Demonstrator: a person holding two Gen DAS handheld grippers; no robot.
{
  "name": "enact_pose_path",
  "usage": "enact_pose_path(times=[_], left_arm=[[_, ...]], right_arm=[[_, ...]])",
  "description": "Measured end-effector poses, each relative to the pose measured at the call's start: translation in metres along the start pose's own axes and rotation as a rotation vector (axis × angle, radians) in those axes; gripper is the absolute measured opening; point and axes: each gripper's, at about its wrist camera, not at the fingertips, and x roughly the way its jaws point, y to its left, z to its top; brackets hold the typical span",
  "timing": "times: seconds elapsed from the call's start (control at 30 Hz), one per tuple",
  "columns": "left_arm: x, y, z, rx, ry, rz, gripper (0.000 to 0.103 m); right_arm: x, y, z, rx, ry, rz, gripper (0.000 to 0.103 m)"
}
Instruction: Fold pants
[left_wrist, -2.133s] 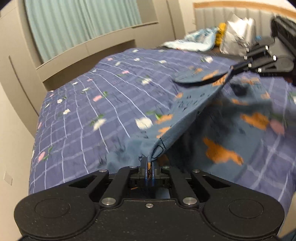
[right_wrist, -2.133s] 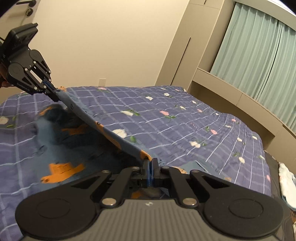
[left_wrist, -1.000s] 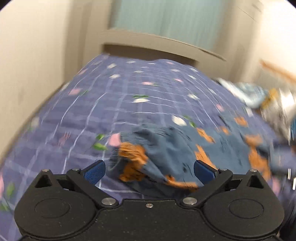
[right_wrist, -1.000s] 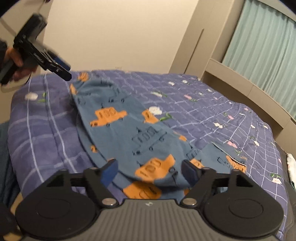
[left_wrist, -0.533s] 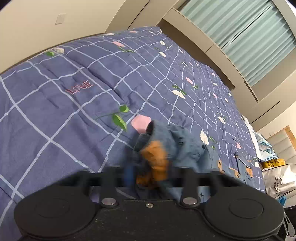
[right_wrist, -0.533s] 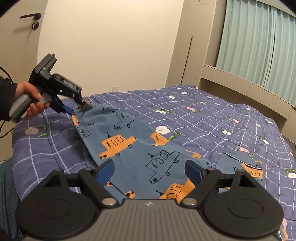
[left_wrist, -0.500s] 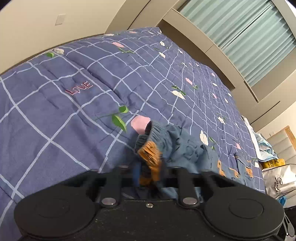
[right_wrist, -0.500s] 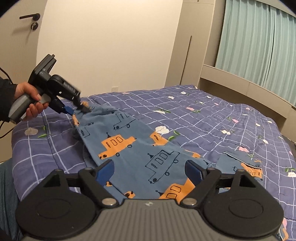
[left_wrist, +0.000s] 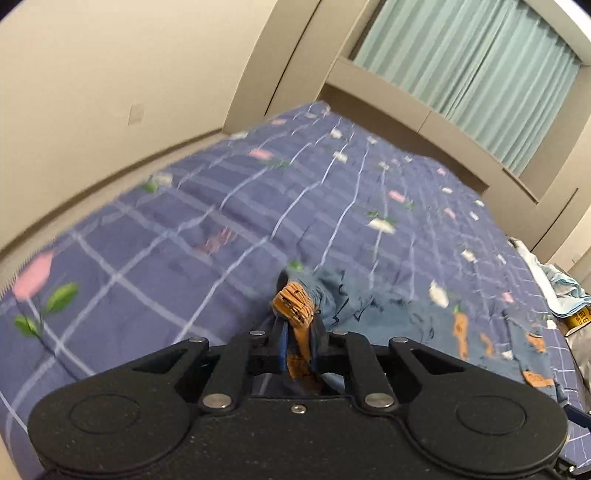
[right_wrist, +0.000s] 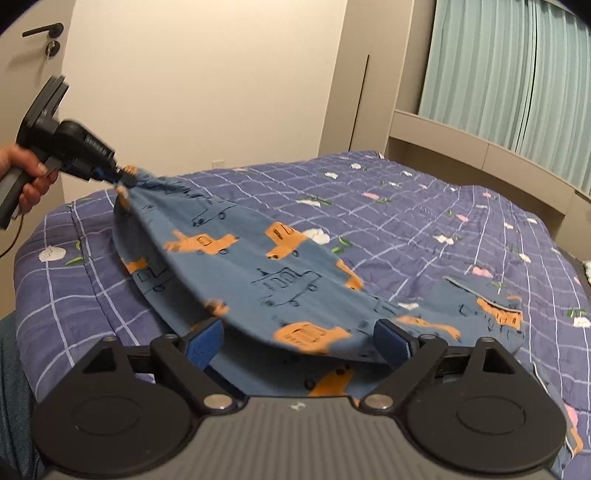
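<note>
The pants (right_wrist: 258, 266) are blue with orange and outlined trucks and lie across the purple checked bedspread (right_wrist: 424, 206). My left gripper (left_wrist: 298, 332) is shut on the bunched orange-trimmed end of the pants (left_wrist: 295, 302). In the right wrist view the left gripper (right_wrist: 120, 177) holds that end lifted at the left, so the cloth slopes down toward me. My right gripper (right_wrist: 299, 341) is open and empty, its blue pads (right_wrist: 205, 341) either side of the near edge of the pants.
The bed fills most of both views, with a wall and door (right_wrist: 37, 74) to the left and curtains (right_wrist: 517, 74) behind. Light blue cloth and a bag (left_wrist: 569, 291) lie at the far right of the bed.
Both grippers let go of the pants and opened. The left gripper then closed on the bunched end of the pants and lifted it off the bedspread. The right gripper stayed open.
</note>
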Motion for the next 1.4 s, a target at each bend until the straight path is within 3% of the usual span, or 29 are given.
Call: enact_pose_path(times=[0.03, 0.07, 0.13, 0.2, 0.37, 0.53, 0.7, 0.83, 0.93, 1.07, 1.23, 1.3, 1.4], left_arm=[[0.002, 0.001, -0.003, -0.010, 0.008, 0.006, 0.017], [0.001, 0.003, -0.005, -0.014, 0.008, 0.010, 0.026], [-0.002, 0.001, -0.008, -0.020, 0.006, 0.022, 0.050], [-0.008, -0.005, -0.010, -0.014, -0.017, 0.042, 0.082], [-0.025, -0.041, -0.022, 0.063, -0.073, 0.080, 0.102], [-0.023, -0.102, -0.048, 0.177, -0.078, 0.049, 0.102], [-0.003, -0.173, -0.084, 0.273, -0.028, -0.073, 0.102], [0.007, -0.239, -0.113, 0.407, -0.042, -0.200, 0.102], [0.016, -0.285, -0.133, 0.536, -0.059, -0.246, 0.102], [0.031, -0.323, -0.150, 0.640, -0.051, -0.234, 0.102], [0.049, -0.340, -0.154, 0.621, 0.007, -0.253, 0.102], [0.053, -0.339, -0.152, 0.589, 0.028, -0.265, 0.102], [0.061, -0.339, -0.151, 0.559, 0.053, -0.271, 0.102]], right_arm=[[0.000, -0.001, -0.001, 0.007, 0.004, -0.002, 0.092], [0.000, -0.002, -0.001, 0.013, 0.006, -0.003, 0.093], [-0.002, -0.005, -0.004, 0.029, 0.007, -0.009, 0.096], [-0.006, -0.012, -0.006, 0.054, 0.006, -0.018, 0.101], [-0.026, -0.048, -0.016, 0.113, 0.014, -0.096, 0.103], [-0.043, -0.107, -0.034, 0.166, 0.063, -0.222, 0.103], [-0.046, -0.165, -0.052, 0.229, 0.134, -0.297, 0.103], [-0.044, -0.206, -0.063, 0.284, 0.156, -0.285, 0.103], [-0.037, -0.231, -0.066, 0.289, 0.174, -0.240, 0.099], [-0.018, -0.262, -0.066, 0.336, 0.204, -0.136, 0.087], [0.003, -0.289, -0.067, 0.404, 0.246, -0.053, 0.069], [0.006, -0.295, -0.071, 0.434, 0.254, -0.014, 0.045], [0.006, -0.294, -0.075, 0.454, 0.254, 0.009, 0.022]])
